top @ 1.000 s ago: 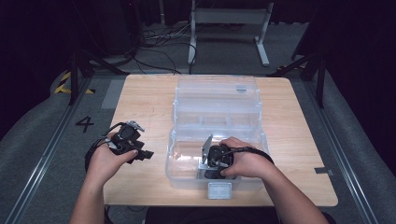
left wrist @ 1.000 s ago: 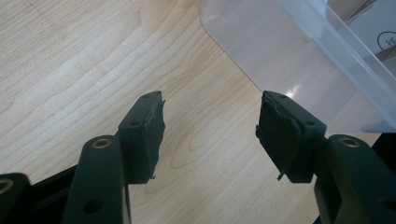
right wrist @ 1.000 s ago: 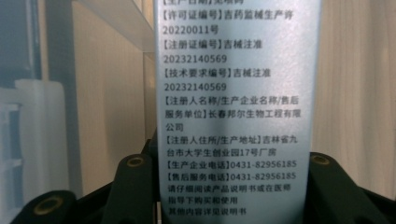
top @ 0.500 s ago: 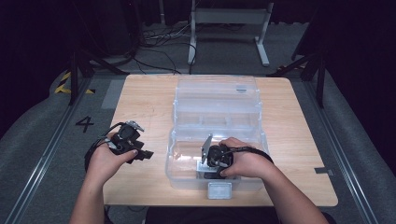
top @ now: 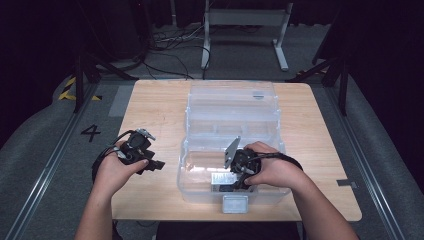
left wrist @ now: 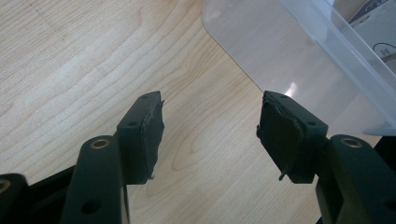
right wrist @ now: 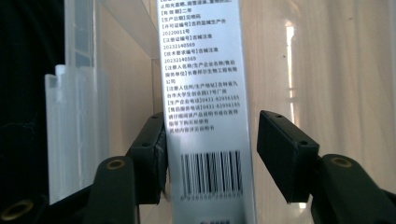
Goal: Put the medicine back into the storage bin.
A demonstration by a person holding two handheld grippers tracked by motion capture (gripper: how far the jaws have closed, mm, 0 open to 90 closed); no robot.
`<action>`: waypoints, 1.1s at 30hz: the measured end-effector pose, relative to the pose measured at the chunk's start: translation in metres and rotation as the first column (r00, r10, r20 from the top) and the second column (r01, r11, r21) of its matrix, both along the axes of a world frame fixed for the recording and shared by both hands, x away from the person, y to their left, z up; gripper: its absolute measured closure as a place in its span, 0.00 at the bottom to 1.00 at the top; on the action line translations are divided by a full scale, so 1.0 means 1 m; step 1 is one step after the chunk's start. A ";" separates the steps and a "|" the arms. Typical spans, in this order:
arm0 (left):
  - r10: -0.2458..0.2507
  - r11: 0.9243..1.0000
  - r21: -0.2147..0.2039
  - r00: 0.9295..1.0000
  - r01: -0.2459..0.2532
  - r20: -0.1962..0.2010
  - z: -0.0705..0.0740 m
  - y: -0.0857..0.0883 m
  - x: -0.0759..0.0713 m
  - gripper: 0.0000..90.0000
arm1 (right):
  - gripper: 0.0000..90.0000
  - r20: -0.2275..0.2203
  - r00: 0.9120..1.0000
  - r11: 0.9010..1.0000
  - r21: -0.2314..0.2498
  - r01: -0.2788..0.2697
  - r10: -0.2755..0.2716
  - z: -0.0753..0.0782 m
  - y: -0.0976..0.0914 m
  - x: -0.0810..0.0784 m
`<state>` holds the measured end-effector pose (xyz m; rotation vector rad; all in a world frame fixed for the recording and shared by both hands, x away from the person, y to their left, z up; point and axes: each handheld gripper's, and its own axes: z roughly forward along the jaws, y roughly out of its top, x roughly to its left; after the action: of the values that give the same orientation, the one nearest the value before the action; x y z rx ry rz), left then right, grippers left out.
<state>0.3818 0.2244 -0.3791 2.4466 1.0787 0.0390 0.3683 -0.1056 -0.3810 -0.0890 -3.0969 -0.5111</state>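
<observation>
A pale wooden worktop (top: 150,107) stands on a grey floor (top: 45,130). A painted number 4 (top: 90,132) marks the floor to its left, near yellow-and-black hazard tape (top: 67,94). Beyond the far edge stands a white metal frame (top: 245,27), and dark cables (top: 165,47) trail over the floor beside it.

Table (top: 155,107): pale wood with a fine brown grain, looping in places; storage box (top: 200,187): clear, colourless plastic with bright white glints along its walls; its front latch (top: 234,203): a pale translucent square; carton (right wrist: 205,116) inside the box: silver-grey face printed with small black lettering, a black-and-white barcode at its lower end; left gripper (left wrist: 210,135) and right gripper (right wrist: 211,154): matte black, with brass-coloured rings at the jaw screws; floor (top: 47,150): grey, marked with a black numeral 4 (top: 90,132) and yellow-and-black striped tape (top: 67,95).
</observation>
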 end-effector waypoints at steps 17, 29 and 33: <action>-0.031 1.000 -0.001 0.999 0.031 -0.010 -0.001 -0.010 0.012 0.45 | 0.51 0.051 0.996 0.994 0.079 0.069 -0.073 0.037 -0.045 -0.013; -0.044 0.999 -0.002 0.999 0.044 -0.015 -0.001 -0.015 0.017 0.45 | 0.51 0.048 0.982 0.976 0.133 0.173 -0.181 0.047 -0.092 -0.022; -0.047 0.999 -0.003 0.999 0.047 -0.015 -0.001 -0.016 0.017 0.45 | 0.51 0.034 0.976 0.968 0.141 0.207 -0.213 0.046 -0.105 -0.025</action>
<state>0.3993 0.2081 -0.3801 2.4724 1.0263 0.0044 0.3429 -0.2101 -0.3348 -0.4140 -3.1056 -0.7401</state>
